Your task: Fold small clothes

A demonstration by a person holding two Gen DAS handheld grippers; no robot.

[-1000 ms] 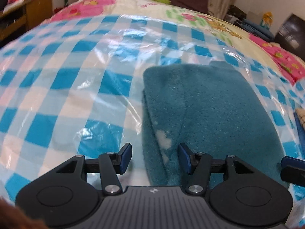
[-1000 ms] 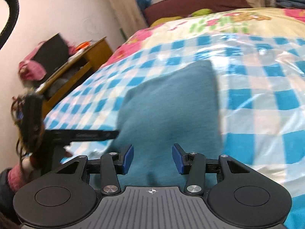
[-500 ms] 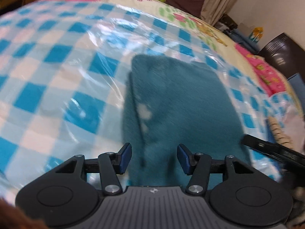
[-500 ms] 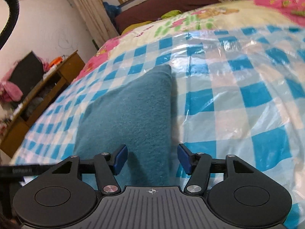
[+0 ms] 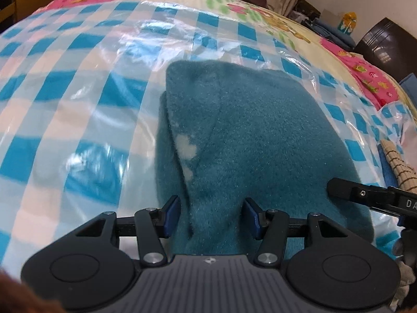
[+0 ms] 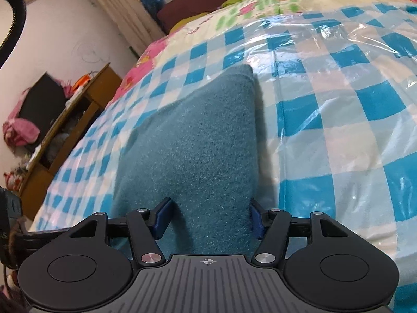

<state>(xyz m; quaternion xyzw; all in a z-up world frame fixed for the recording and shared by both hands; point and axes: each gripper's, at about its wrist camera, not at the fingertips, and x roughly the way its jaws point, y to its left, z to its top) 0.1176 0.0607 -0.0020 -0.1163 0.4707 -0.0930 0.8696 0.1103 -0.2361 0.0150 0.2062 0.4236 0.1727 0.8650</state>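
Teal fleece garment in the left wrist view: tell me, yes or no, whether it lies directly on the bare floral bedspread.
No, the teal fleece garment lies on a blue-and-white checked plastic sheet that covers the floral bedspread.

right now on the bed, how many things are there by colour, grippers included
teal: 1, the folded fleece garment
blue and white checked: 1, the plastic sheet under it
cream with dark stripes: 1, cloth at the sheet's edge
black: 2, the left gripper and the right gripper
total: 5
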